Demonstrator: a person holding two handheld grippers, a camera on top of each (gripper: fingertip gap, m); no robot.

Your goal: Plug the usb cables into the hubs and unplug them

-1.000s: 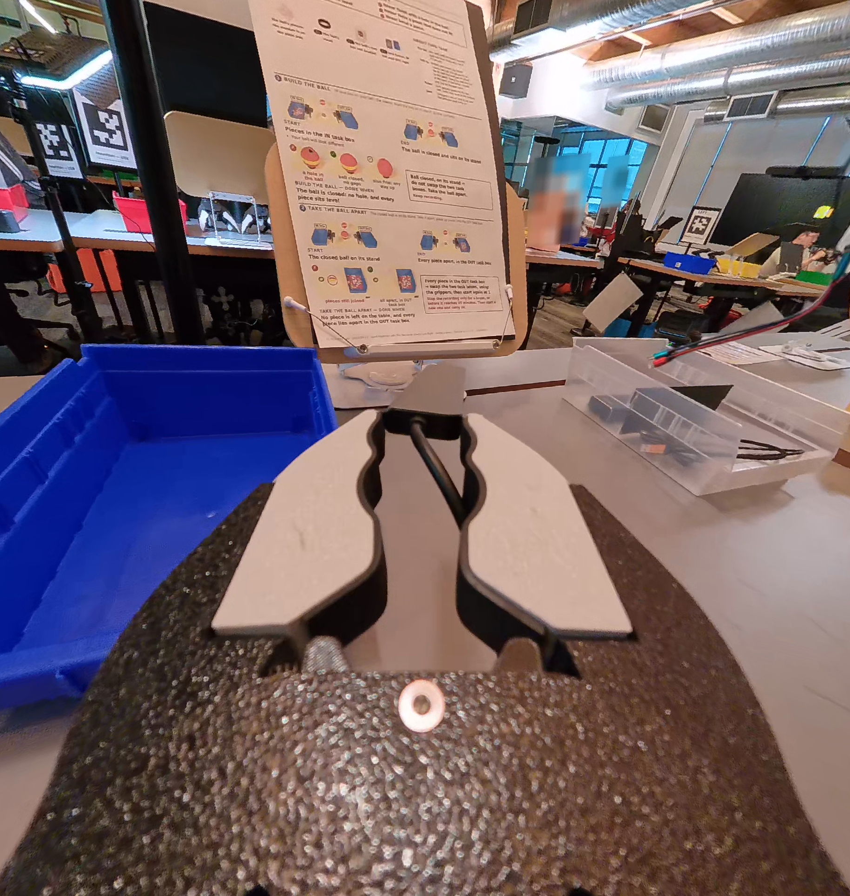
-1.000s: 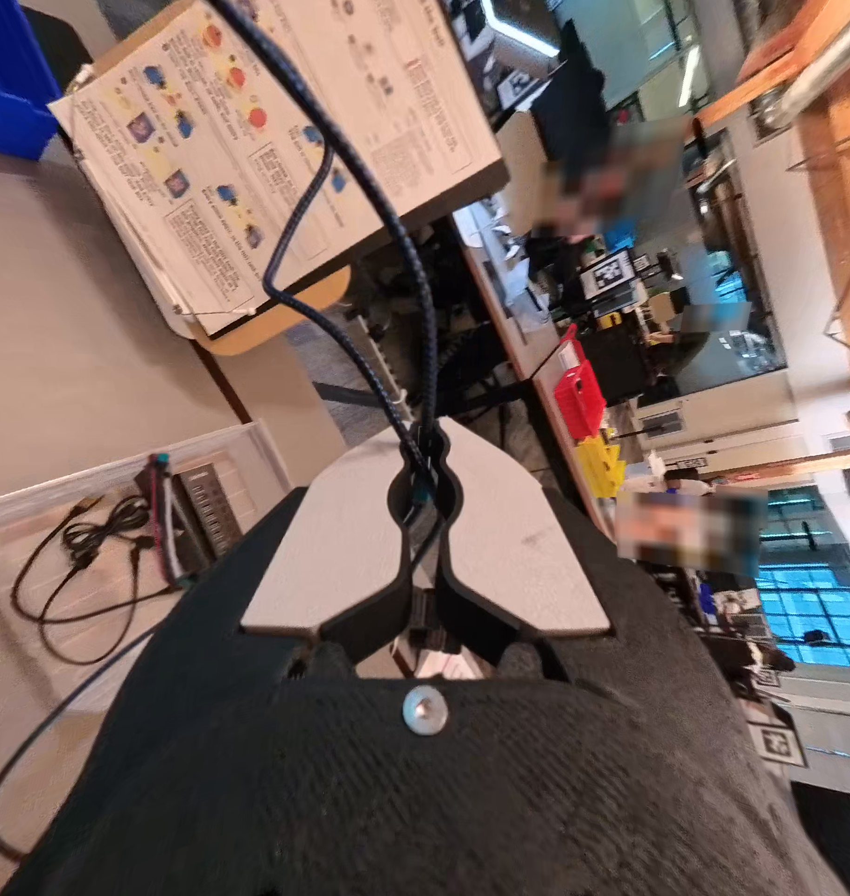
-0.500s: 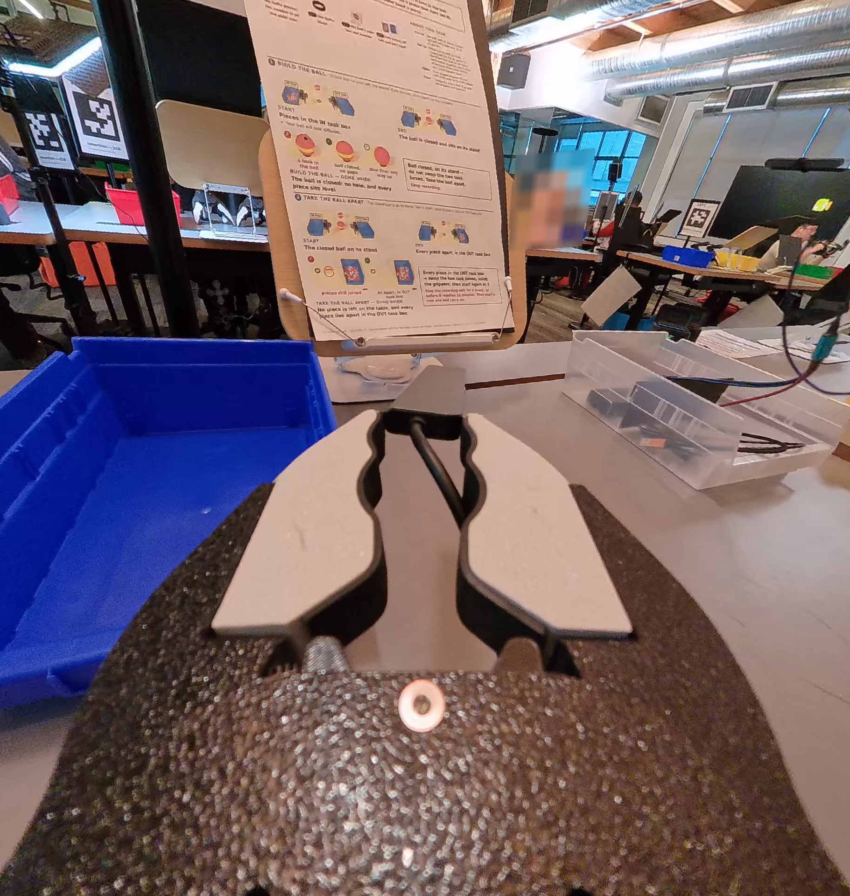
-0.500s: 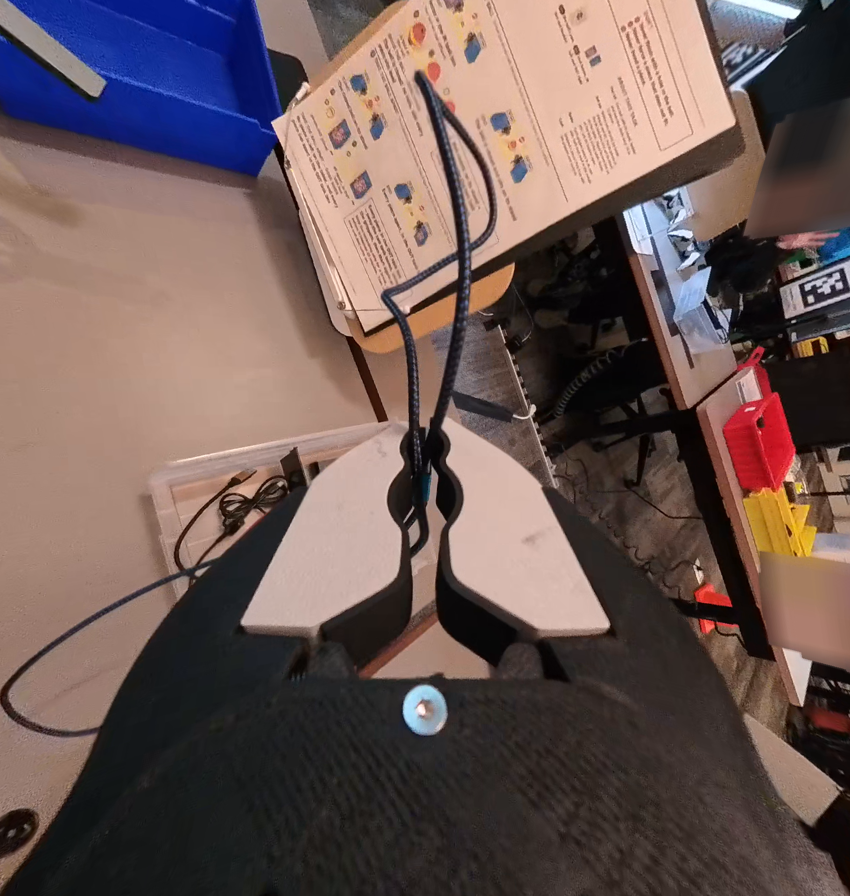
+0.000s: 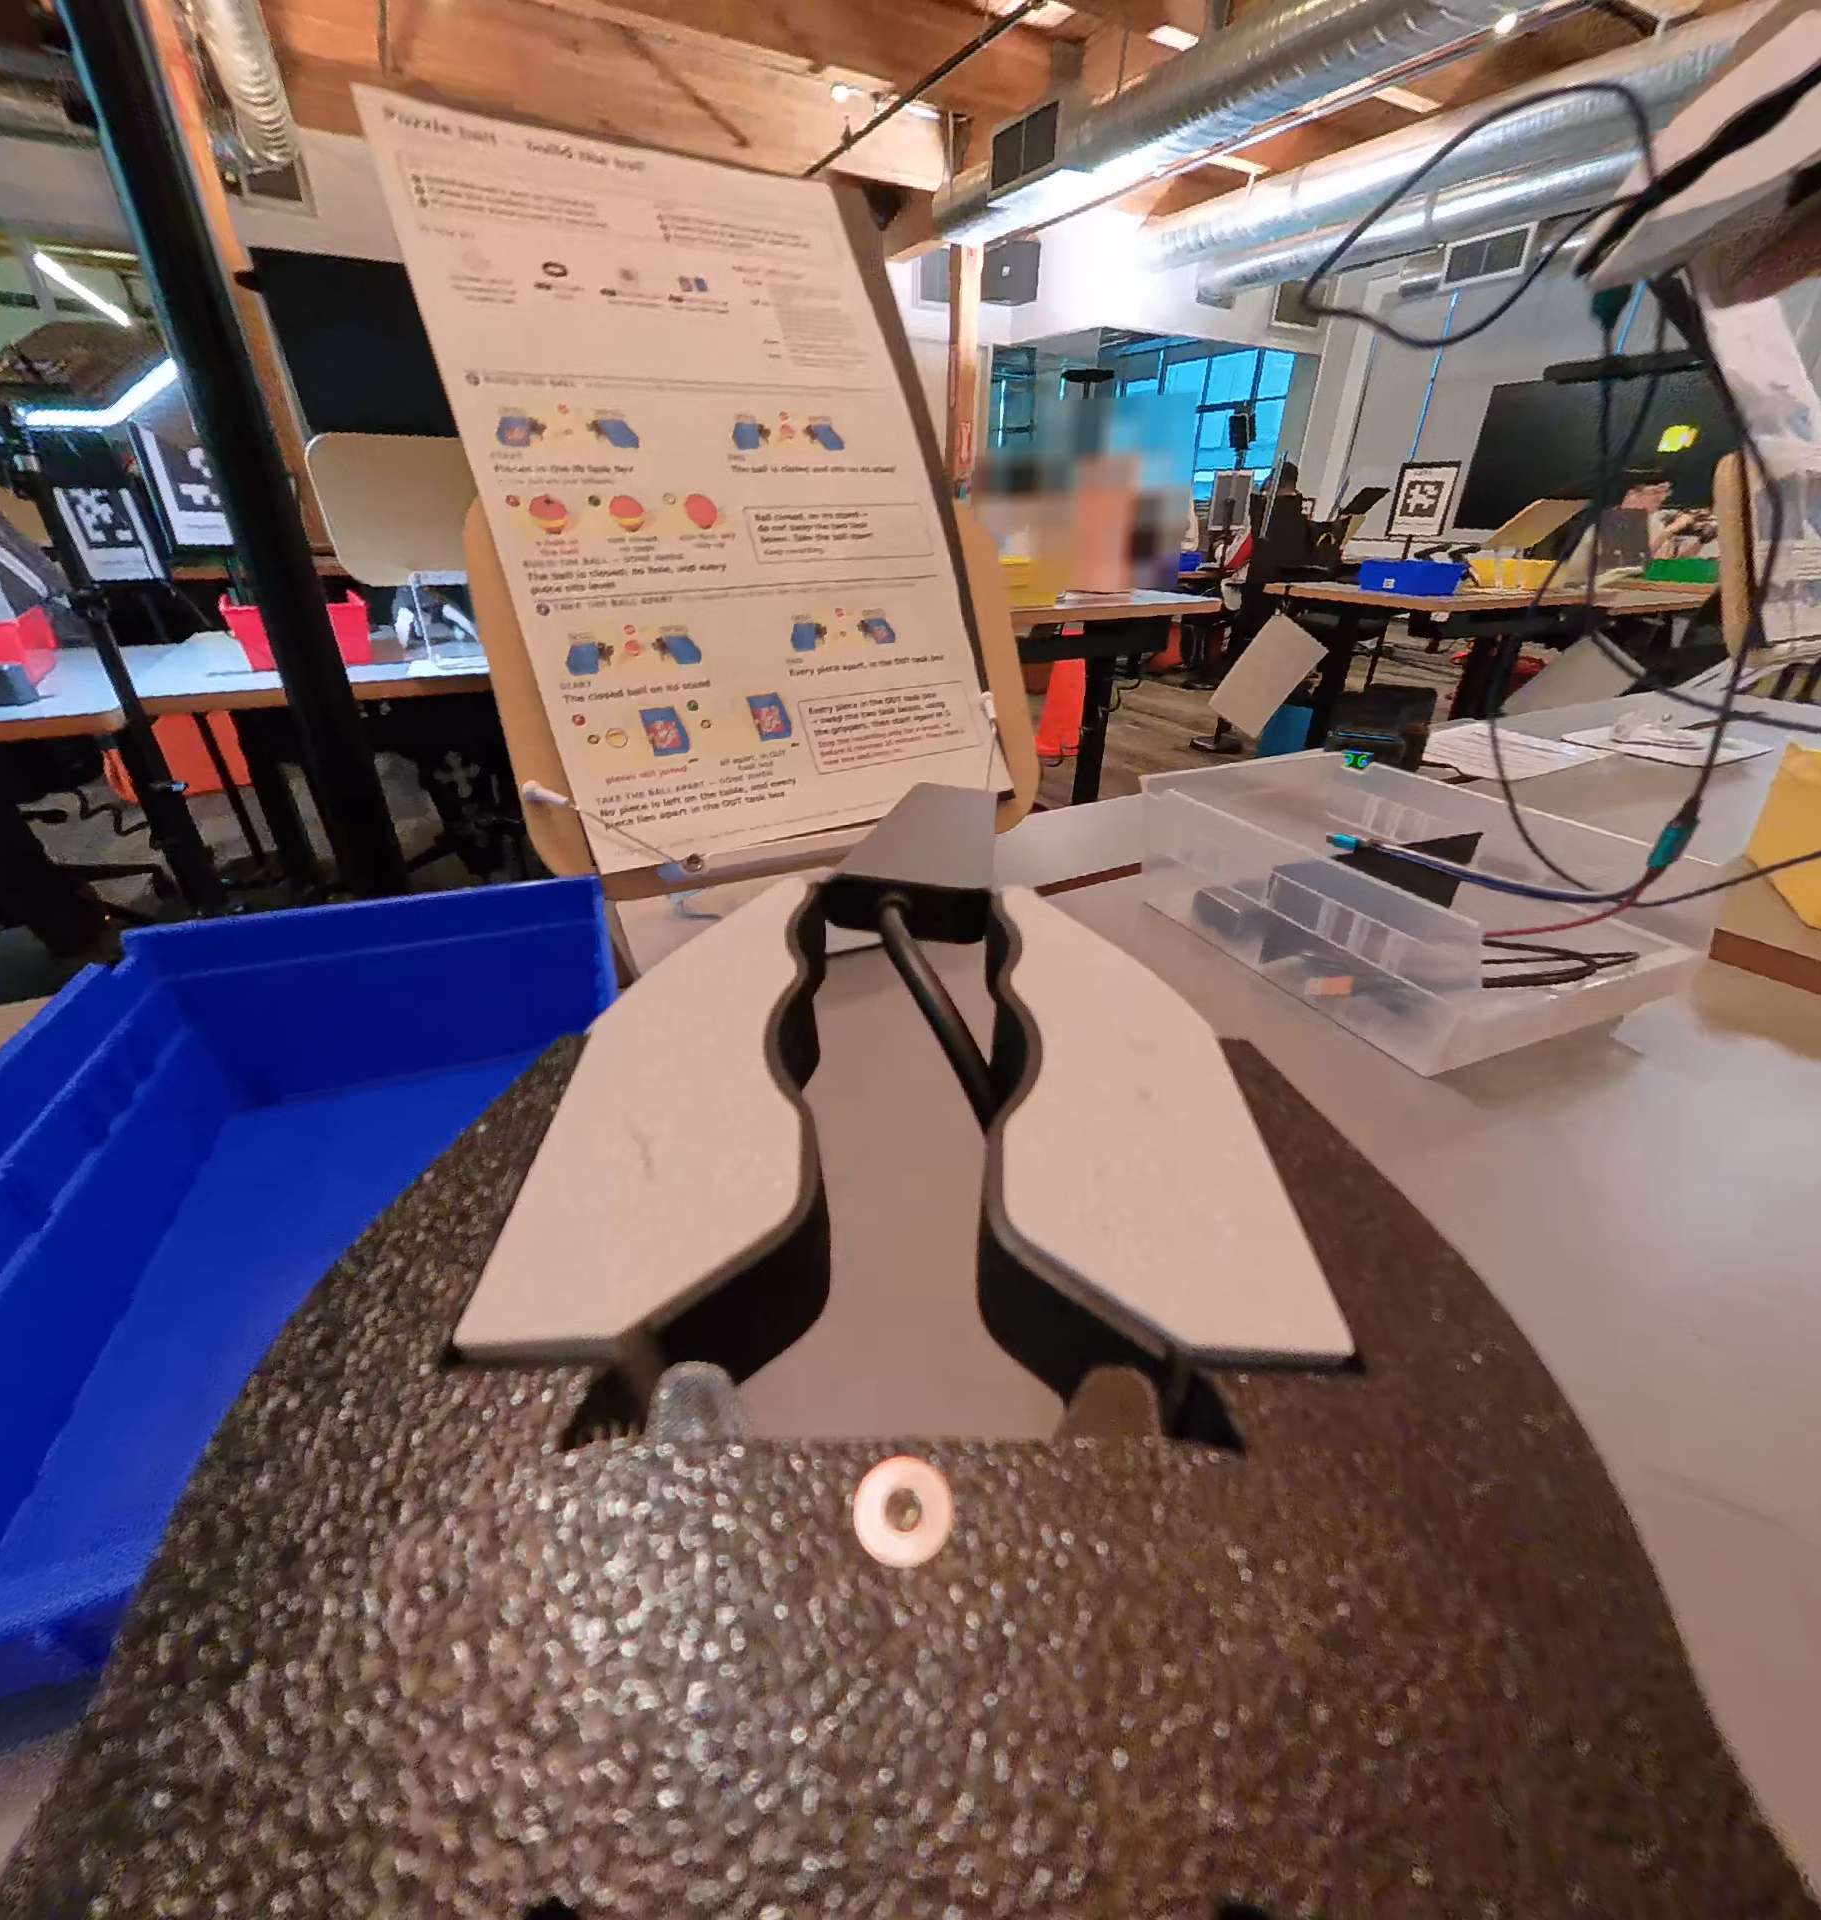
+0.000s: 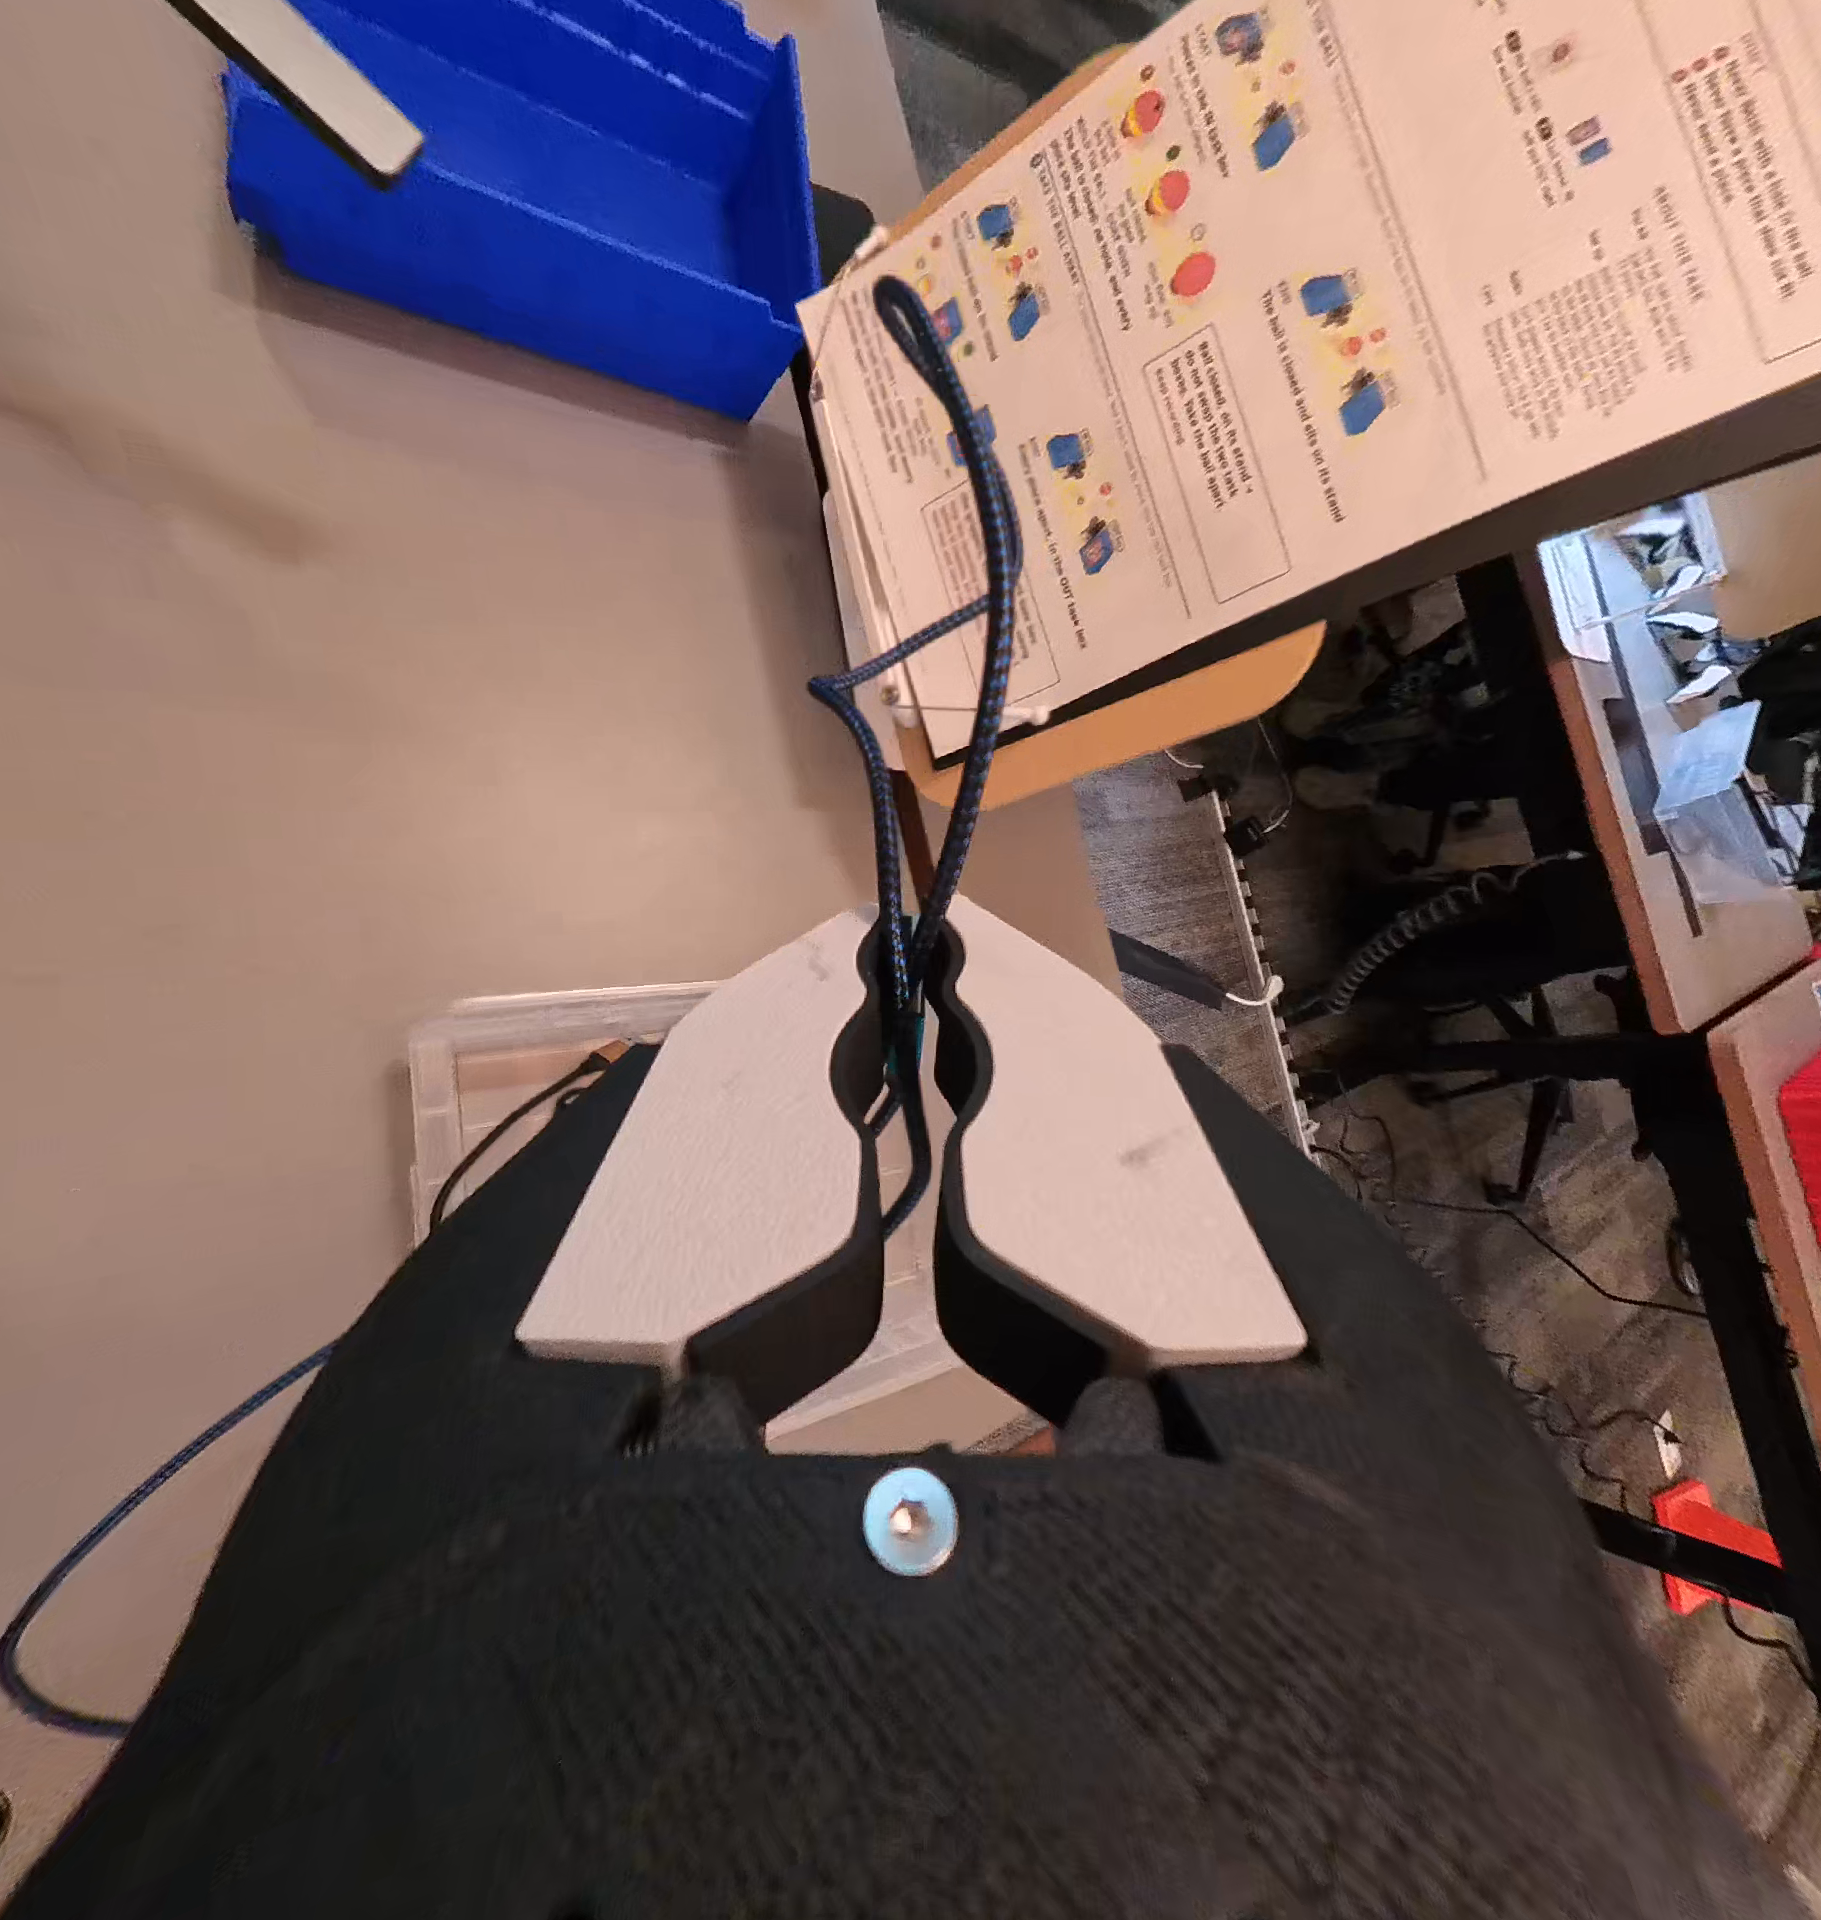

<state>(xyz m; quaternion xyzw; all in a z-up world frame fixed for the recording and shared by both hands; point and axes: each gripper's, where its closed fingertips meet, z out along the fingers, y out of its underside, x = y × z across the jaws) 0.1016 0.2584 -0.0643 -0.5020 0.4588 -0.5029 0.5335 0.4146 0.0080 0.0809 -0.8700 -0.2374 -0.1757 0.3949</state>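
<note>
The left gripper (image 5: 906,894) jaws pinch a grey USB hub (image 5: 932,836) above the worktop (image 5: 1612,1195), near its far edge. The right gripper (image 6: 911,961) jaws pinch a looped braided USB cable (image 6: 973,665), raised above the clear tray (image 5: 1425,904).

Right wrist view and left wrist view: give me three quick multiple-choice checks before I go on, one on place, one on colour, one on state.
1. Where is the blue bin relative to the left gripper?
A. To its left
B. To its right
C. Under the clear tray

2. What colour is the braided cable in the right gripper?
A. Red and white
B. Black and blue
C. Yellow

3. What state is the left gripper in?
A. Wide open, empty
B. Shut on a pen
C. Shut on the grey hub

Answers: 1 A, the bin fills the left of the left wrist view. 2 B, the braid shows both. 3 C, the fingertips pinch the hub's cable end.
</note>
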